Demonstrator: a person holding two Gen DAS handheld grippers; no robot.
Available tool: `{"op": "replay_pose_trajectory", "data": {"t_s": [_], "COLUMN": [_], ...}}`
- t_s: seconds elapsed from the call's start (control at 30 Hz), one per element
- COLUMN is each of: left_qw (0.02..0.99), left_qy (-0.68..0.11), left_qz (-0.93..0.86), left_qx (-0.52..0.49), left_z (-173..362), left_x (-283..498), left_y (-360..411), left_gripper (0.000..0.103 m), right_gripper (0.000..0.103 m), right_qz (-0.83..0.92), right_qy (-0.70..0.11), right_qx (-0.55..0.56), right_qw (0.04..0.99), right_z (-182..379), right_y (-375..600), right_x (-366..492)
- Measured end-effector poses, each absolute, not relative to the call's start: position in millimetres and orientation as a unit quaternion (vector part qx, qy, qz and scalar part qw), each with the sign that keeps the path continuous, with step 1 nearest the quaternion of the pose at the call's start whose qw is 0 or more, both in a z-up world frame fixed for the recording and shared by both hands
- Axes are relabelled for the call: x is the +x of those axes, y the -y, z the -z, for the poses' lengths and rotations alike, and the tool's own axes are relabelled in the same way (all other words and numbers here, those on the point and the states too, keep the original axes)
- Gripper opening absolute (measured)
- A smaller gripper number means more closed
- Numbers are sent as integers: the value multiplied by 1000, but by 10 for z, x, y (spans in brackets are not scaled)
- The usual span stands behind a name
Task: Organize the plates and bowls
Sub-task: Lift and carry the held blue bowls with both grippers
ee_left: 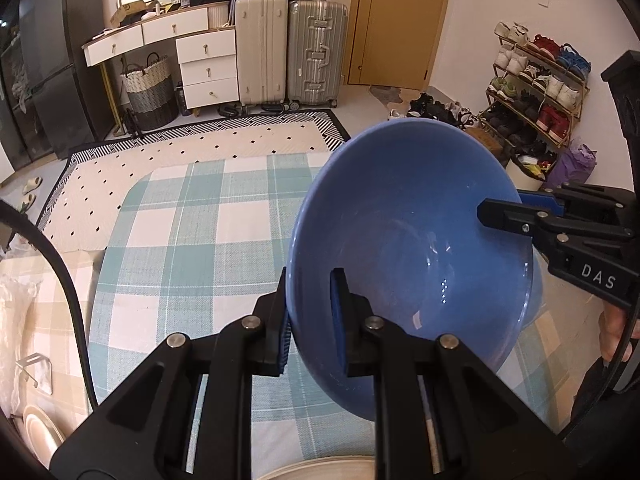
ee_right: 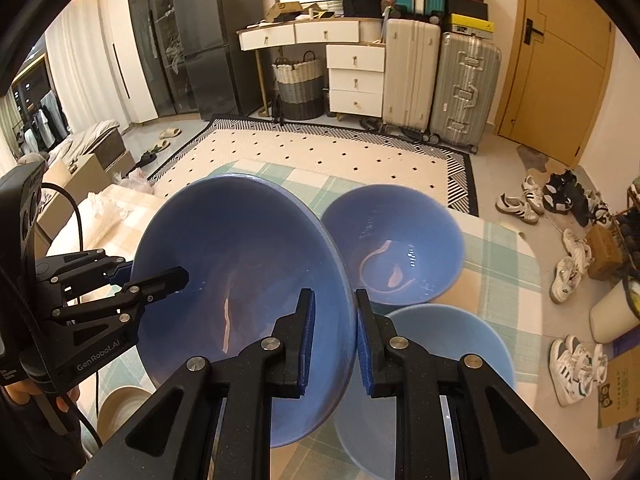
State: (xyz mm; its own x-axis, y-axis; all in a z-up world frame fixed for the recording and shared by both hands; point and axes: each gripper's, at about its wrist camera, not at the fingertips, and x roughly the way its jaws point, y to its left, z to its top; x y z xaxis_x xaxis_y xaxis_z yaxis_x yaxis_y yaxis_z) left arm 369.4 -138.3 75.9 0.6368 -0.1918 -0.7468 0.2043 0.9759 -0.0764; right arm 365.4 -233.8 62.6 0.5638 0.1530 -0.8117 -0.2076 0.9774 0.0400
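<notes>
In the left wrist view, a large blue bowl (ee_left: pixel 408 240) is held tilted above the checked tablecloth (ee_left: pixel 192 240), its rim clamped by the left gripper (ee_left: pixel 310 320) and the right gripper (ee_left: pixel 516 216); suitcases (ee_left: pixel 292 52) are seen behind. In the right wrist view, two more bowls (ee_right: pixel 394 244) are seen on the cloth.

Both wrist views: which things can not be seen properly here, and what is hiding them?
- Table under the held blue bowl, left wrist view: covered by the bowl itself.
- Pale blue bowl, right wrist view: near part behind the right gripper.
- Cream plate, left wrist view: cut off by the bottom edge, behind the left gripper.
- Beige dish, right wrist view: partly behind the held bowl and the cable.
</notes>
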Motion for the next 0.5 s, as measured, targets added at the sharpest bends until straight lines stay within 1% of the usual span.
{"op": "replay_pose_trajectory", "data": {"t_s": [0.23, 0.5], "left_qw": [903, 895], "left_qy": [-408, -413], "left_qz": [137, 164], "left_qx": [18, 33], "left_z": [-959, -1040], "left_x": [3602, 3567], "left_y": [1759, 2299], "left_gripper": [14, 14], "right_gripper": [19, 19], "right_qz": [-81, -50], "right_qy": [-444, -441], "right_qx": [-15, 0], "right_qw": [892, 896], "right_z": [-819, -932], "right_y": [2631, 3050], "right_x": [3441, 3260]}}
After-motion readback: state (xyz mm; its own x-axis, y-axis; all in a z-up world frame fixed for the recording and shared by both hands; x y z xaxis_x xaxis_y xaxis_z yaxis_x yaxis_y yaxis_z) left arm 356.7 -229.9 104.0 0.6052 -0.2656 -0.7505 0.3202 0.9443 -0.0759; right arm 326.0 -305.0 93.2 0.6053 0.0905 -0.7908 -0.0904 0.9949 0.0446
